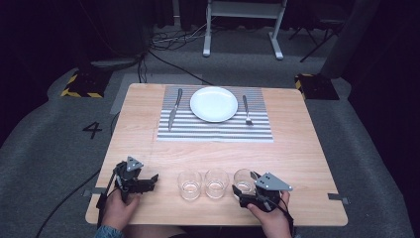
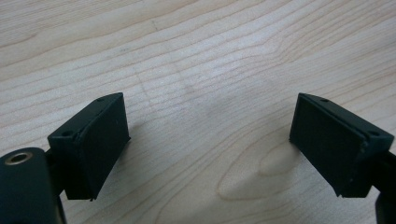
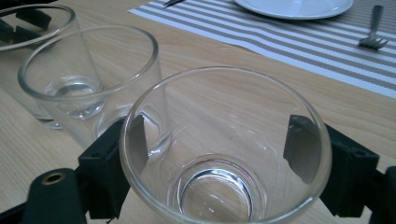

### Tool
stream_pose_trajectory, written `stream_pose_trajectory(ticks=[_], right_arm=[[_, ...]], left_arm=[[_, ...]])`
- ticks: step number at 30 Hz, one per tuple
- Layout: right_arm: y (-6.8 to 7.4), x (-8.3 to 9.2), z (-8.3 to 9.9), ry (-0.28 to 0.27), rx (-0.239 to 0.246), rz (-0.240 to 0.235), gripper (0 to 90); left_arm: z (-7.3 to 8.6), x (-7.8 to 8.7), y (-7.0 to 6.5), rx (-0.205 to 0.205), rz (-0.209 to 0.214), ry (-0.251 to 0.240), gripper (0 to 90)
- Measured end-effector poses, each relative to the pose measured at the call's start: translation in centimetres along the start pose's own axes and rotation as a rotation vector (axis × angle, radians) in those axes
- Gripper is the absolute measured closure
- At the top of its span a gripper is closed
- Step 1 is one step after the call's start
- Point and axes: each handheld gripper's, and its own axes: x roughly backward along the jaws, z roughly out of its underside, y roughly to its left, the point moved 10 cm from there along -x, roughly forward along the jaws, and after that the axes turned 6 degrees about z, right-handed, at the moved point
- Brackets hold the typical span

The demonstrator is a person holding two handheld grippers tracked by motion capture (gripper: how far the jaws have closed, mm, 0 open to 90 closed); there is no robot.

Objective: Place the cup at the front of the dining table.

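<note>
**Right gripper clamps end tumbler**

Right gripper (image 3: 219, 154) jaws press both sides of the right glass tumbler (image 3: 224, 149), grasping it. Two more tumblers (image 1: 204, 184) stand beside it toward the left gripper (image 1: 148, 179), spread empty over bare table (image 2: 201, 70). White plate (image 1: 214, 104) sits well beyond the right tumbler.

Left gripper (image 2: 210, 140): jaws spread wide, one black block at lower left, the other at lower right, nothing between them. Beneath lies a pale wooden table (image 2: 201, 56), grain running in long wavy bands, with an oval knot figure in the wood between the jaws, nearer the right one. A brass-coloured threaded hole sits in the gripper body, bottom-left corner.
</note>
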Motion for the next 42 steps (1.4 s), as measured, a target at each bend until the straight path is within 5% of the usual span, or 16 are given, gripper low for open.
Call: stream_pose_trajectory(ticks=[16, 42], right_arm=[[-2.1, 1.1, -4.2, -0.030, -0.038, 0.064, 19.0], [-3.9, -0.8, -11.1, -0.039, -0.054, 0.104, 19.0]], left_arm=[[0.0, 0.0, 0.0, 0.001, 0.001, 0.000, 11.9], [0.0, 0.0, 0.0, -0.001, -0.001, -0.001, 11.8]])
